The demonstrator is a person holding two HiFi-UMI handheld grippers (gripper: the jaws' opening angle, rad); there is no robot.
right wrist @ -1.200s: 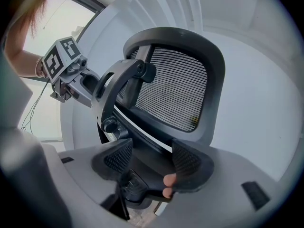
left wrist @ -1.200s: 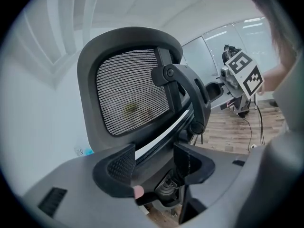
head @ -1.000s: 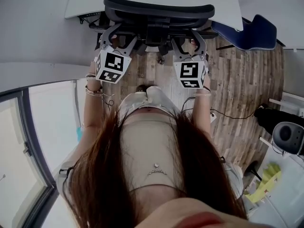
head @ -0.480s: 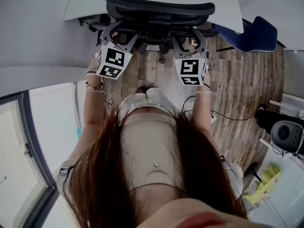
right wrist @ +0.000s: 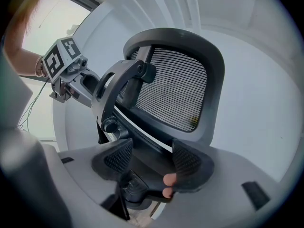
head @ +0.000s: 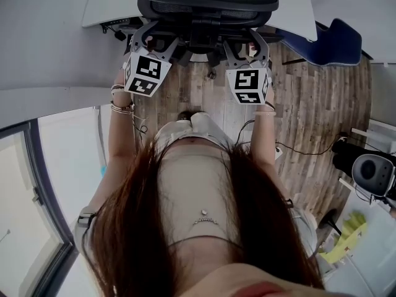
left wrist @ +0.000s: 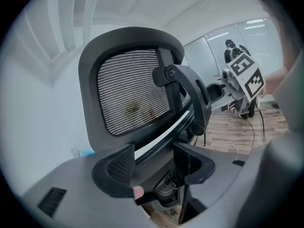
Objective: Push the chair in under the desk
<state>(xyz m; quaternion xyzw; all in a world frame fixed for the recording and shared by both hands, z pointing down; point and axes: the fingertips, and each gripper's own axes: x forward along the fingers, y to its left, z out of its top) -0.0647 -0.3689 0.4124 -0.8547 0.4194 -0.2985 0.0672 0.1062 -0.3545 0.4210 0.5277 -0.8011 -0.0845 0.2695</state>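
A black mesh-backed office chair (head: 207,4) stands with its backrest at the edge of the white desk (head: 117,2). My left gripper (head: 145,39) and right gripper (head: 249,44) are both open and sit side by side against the frame below the backrest. In the left gripper view, the mesh back (left wrist: 133,91) rises above the left gripper (left wrist: 154,164), with the chair's lower frame between the spread jaws. The right gripper view shows the same backrest (right wrist: 171,94) above the right gripper (right wrist: 152,161). The seat and wheels are mostly hidden.
A blue chair (head: 328,42) stands right of the desk on the wood floor (head: 309,116). A cable (head: 297,150) trails over the floor. A glass wall (head: 62,166) runs along the left. Black equipment (head: 368,169) sits at the right edge.
Both grippers and the chair's backrest have moved a little forward, towards the desk. The jaws stay spread as before.
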